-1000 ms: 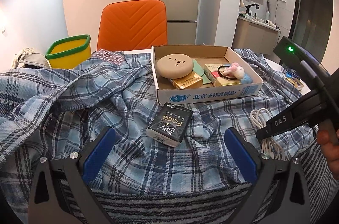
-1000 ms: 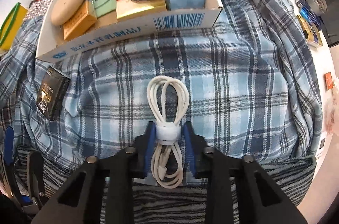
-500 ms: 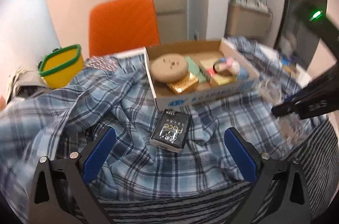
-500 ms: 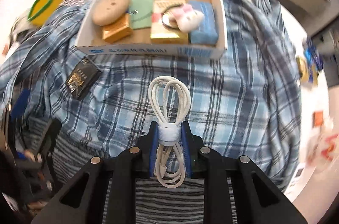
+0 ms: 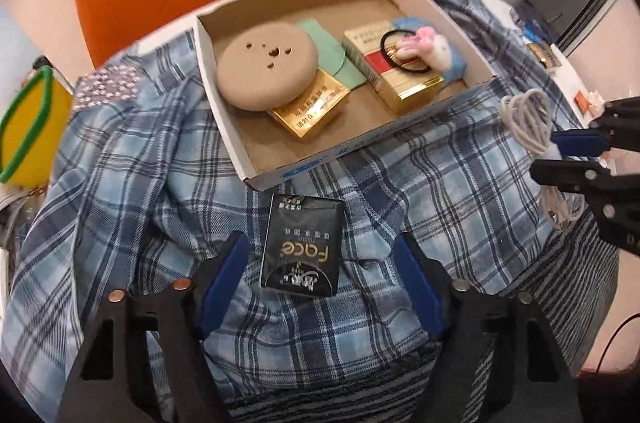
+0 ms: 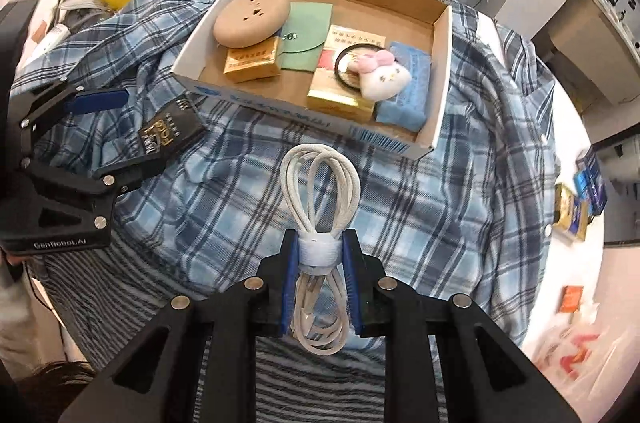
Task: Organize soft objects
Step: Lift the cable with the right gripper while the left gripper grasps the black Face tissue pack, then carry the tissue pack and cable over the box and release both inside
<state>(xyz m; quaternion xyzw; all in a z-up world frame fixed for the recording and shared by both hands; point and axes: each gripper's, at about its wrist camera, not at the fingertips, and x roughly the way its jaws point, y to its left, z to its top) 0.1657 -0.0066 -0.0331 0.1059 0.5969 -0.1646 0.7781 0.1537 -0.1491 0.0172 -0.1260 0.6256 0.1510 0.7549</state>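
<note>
Cable bundle, white w/ a wrap band, is clamped in right gripper, held above plaid shirt just in front of cardboard box. Left gripper has fingers wide apart, either side of black tissue pack lying on shirt near box.

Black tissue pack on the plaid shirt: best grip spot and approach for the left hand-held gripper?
Grip the tissue pack across its short width, at mid-length, coming straight down from above. It lies flat on the plaid shirt with its long axis running away from the left hand-held gripper, whose open fingers already flank it. The soft pack will probably squash, so close gently.
</note>
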